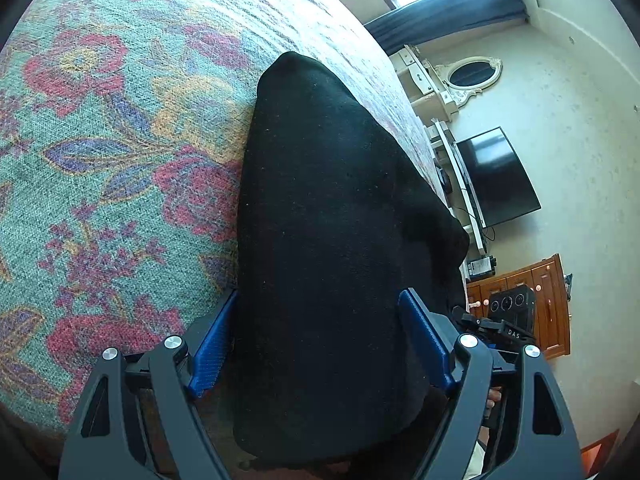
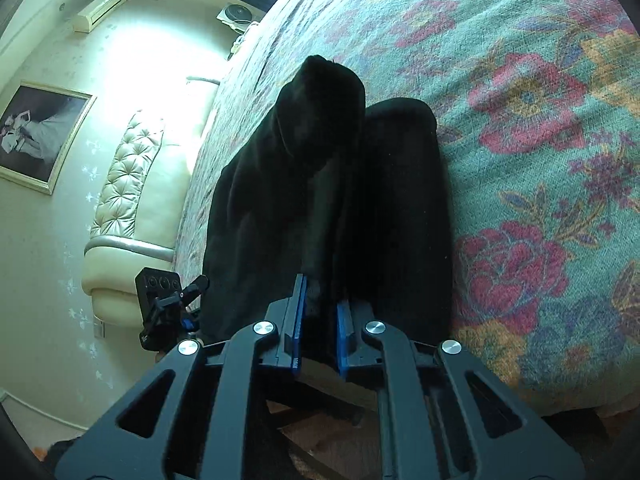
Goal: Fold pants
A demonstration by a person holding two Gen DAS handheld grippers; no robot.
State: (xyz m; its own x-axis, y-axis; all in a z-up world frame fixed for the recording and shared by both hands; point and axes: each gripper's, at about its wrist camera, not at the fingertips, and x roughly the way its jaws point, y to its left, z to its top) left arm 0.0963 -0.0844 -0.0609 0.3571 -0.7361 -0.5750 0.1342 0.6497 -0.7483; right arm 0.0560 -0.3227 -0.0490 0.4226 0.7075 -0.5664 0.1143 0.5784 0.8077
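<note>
Black pants — pinched by right claw only in right view.

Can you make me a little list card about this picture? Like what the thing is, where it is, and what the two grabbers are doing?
thing: black pants
where: lying on the flowery bedspread, near the bed's edge
shape: partly folded, one leg end lifted and bunched
left gripper: jaws wide open on either side of the pants, not pinching
right gripper: jaws nearly shut, pinching a fold of the pants
folding: not finished
</note>
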